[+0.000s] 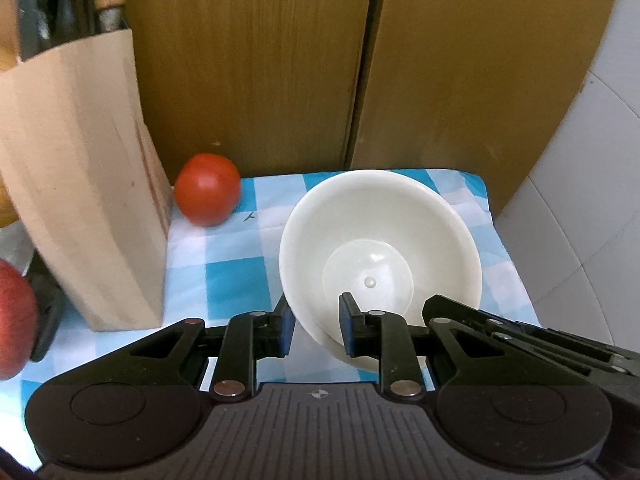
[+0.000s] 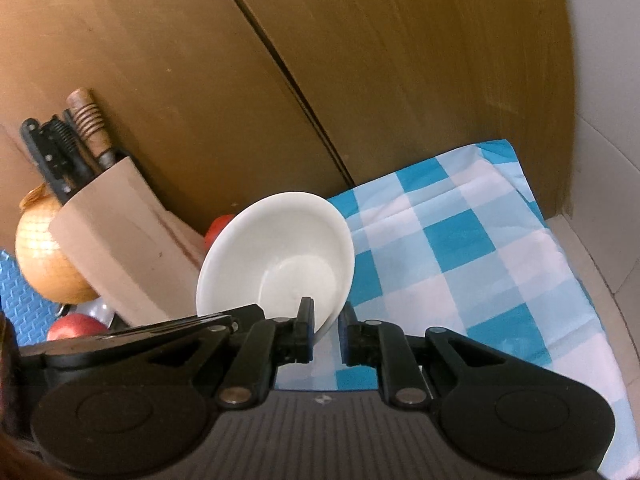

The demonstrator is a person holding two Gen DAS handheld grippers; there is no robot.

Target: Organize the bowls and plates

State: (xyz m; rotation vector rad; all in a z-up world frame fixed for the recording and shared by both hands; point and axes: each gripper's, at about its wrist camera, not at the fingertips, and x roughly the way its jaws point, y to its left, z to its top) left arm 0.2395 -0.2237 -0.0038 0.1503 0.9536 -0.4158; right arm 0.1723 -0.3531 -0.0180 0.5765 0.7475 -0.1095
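A white bowl hangs tilted above the blue-and-white checked cloth, its inside facing me. My left gripper is shut on the bowl's near rim, one pad outside the wall and one inside. In the right wrist view the same bowl has its lower rim pinched in my right gripper, which is also shut on it. Each gripper's black linkage shows at the edge of the other's view, so the two grips sit side by side on the rim.
A wooden knife block stands left of the bowl, with a red tomato behind it on the cloth. A red apple and an onion lie further left. Wooden cabinet doors close the back; a white tiled wall is on the right.
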